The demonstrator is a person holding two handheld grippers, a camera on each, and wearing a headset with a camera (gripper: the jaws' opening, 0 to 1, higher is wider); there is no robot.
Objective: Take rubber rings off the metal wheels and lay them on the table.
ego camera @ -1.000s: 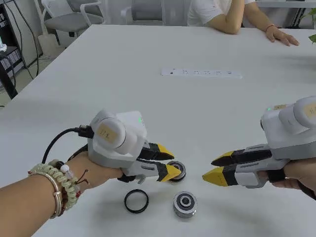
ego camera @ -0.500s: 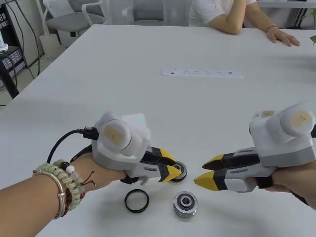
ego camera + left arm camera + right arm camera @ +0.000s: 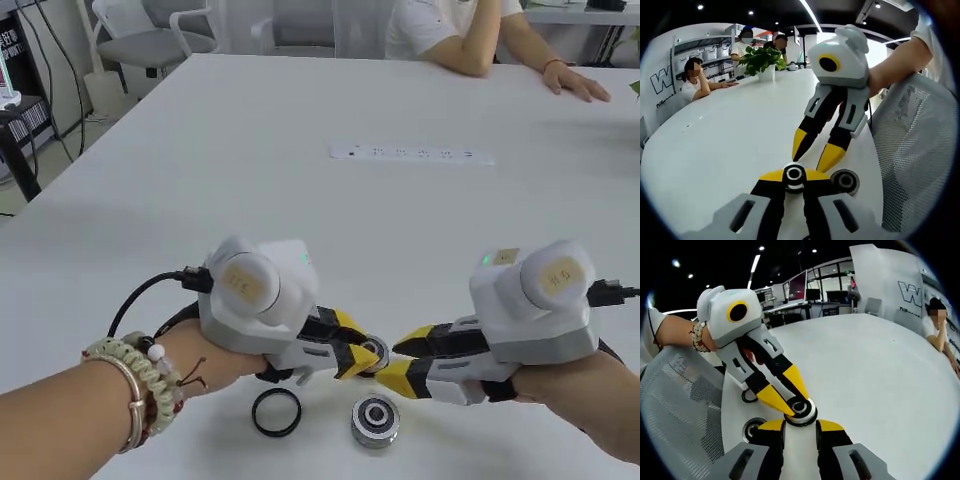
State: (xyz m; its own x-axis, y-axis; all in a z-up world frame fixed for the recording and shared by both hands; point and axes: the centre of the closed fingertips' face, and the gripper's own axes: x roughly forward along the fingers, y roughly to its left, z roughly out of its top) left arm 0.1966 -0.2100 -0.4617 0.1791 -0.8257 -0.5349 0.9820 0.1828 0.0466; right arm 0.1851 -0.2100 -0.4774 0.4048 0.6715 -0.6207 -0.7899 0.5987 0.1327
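My left gripper is shut on a small metal wheel with a dark rubber rim, held just above the white table. In the left gripper view the wheel sits clamped between my own yellow tips. My right gripper is open, and its tips reach the wheel from the right. In the right gripper view its jaws stand on either side of the wheel. A bare grey wheel and a loose black rubber ring lie on the table in front of me.
A white power strip lies mid-table. A person's arms rest on the far edge. An office chair stands at the back left. A potted plant is on the table.
My right gripper has moved left to the held wheel, and its tips now stand around it. The left gripper keeps its hold and has shifted a little right.
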